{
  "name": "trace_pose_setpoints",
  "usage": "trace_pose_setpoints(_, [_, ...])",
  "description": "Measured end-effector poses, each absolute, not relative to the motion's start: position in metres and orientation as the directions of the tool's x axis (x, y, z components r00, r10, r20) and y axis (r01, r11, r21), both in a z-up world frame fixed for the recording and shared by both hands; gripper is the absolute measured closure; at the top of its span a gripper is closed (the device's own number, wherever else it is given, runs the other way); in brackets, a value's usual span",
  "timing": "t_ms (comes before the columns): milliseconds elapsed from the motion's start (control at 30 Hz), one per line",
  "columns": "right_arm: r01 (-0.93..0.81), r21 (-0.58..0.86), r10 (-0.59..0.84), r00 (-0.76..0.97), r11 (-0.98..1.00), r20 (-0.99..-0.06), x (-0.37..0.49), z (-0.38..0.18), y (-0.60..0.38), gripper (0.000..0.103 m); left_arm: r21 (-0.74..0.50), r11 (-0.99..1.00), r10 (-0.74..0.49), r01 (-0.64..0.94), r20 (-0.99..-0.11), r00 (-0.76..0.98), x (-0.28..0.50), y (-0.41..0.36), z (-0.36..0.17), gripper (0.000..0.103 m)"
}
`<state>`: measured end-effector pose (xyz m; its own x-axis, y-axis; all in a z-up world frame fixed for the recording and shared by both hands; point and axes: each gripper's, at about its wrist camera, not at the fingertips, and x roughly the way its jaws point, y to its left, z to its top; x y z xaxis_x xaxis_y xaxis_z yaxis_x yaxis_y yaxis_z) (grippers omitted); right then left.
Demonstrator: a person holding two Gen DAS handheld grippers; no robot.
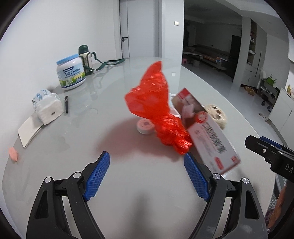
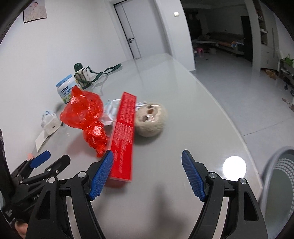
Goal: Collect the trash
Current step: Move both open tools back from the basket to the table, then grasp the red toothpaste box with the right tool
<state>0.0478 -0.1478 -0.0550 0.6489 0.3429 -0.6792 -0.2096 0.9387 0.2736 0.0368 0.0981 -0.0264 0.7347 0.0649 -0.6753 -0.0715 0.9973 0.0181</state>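
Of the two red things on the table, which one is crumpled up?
The red plastic bag: shiny, translucent and bunched into a wrinkled heap. The red box beside it is a flat, straight-edged carton covered in printed text.

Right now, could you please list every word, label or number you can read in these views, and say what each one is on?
"Full Cream": on the white tub with the blue lid.
"DA", cut off at the frame edge: on the right gripper's black body.
Red and white carton: dense print, too blurred to read.
Small round pink tin: lid print too small.
Wall poster: unreadable.
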Motion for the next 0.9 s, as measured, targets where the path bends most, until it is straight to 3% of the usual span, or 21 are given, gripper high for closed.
trace_pose_setpoints(900, [-0.254,0.298,0.389,0.501,0.92,-0.773,0.124,-0.089,-0.075,0.032,-0.055,0.996,0.014,-0.074,-0.705,0.709,0.056,0.129,-0.043,0.022])
